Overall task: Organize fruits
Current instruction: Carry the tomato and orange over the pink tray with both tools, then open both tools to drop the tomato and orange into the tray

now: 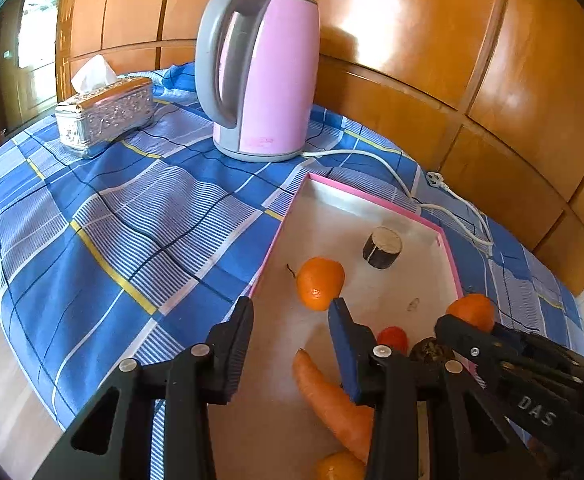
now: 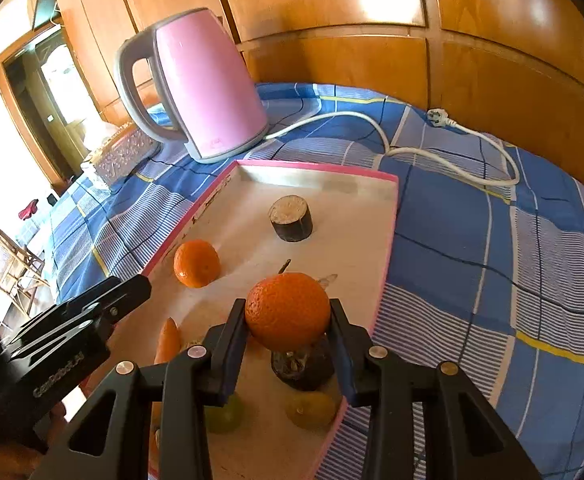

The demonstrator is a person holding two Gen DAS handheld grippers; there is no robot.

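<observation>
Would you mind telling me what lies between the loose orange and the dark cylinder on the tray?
Only bare tray, seen in the right wrist view.

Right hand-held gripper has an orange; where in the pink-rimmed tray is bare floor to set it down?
Bare floor lies at the pink-rimmed tray's far end, between the dark cut cylinder and the rim facing the pink kettle. The near end is crowded: carrot, green fruits, dark round piece. The held orange sits above these.
</observation>
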